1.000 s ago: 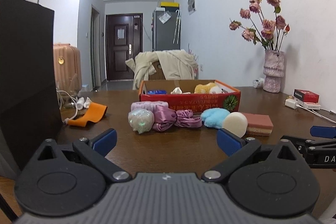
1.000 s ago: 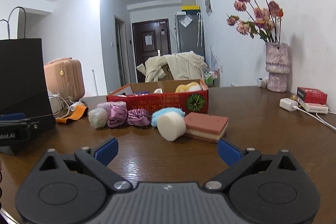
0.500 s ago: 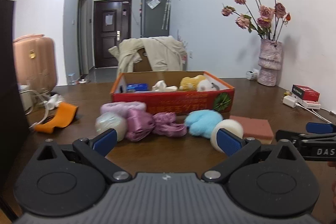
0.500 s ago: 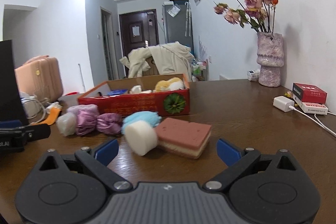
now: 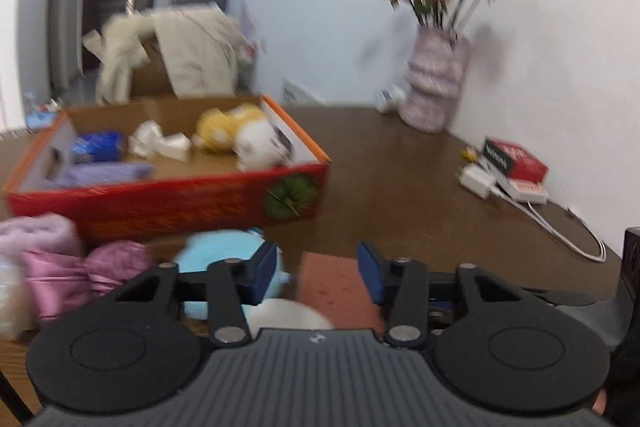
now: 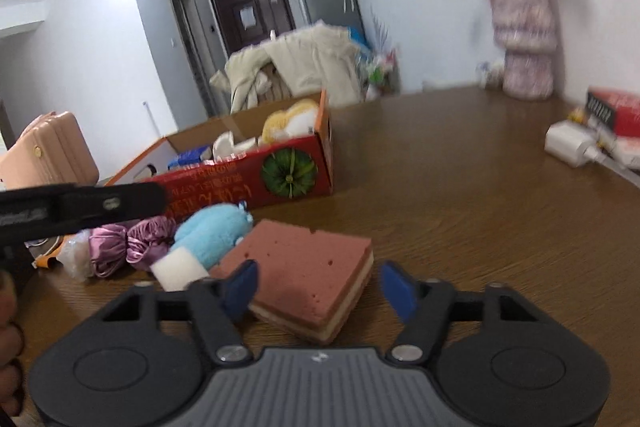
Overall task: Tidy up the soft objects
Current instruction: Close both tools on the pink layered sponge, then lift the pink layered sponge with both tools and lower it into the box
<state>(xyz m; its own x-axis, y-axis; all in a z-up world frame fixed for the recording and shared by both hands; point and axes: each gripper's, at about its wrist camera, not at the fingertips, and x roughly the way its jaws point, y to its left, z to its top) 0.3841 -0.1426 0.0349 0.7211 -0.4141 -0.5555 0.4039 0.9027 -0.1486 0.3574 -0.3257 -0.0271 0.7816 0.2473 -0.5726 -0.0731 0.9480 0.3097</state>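
On the brown table, a pink layered sponge point(image 6: 308, 267) lies between my right gripper's point(image 6: 318, 287) closing jaws; the pads do not press on it. My left gripper point(image 5: 317, 273), jaws also closing, hovers over a white round sponge point(image 5: 288, 313), with the pink sponge's point(image 5: 336, 291) corner beyond its tips; nothing is pinched. A blue plush point(image 5: 216, 255) sits just behind its left finger, beside purple satin scrunchies point(image 5: 100, 267). Behind them stands the red cardboard box point(image 5: 180, 195) holding a yellow-white plush point(image 5: 236, 131) and other soft items. The left gripper point(image 6: 80, 207) shows as a black bar in the right wrist view.
A pink vase point(image 5: 434, 83) of dried flowers stands at the wall on the far right. A red packet point(image 5: 516, 159) and a white charger point(image 5: 476, 181) with its cable lie at the right edge. A chair draped with a beige coat point(image 5: 180, 51) is behind the box; a pink suitcase point(image 6: 52, 151) is left.
Both grippers moved forward to the sponges and tipped downward. Both sets of jaws went from wide apart to about half that. The left view is now blurred from motion.
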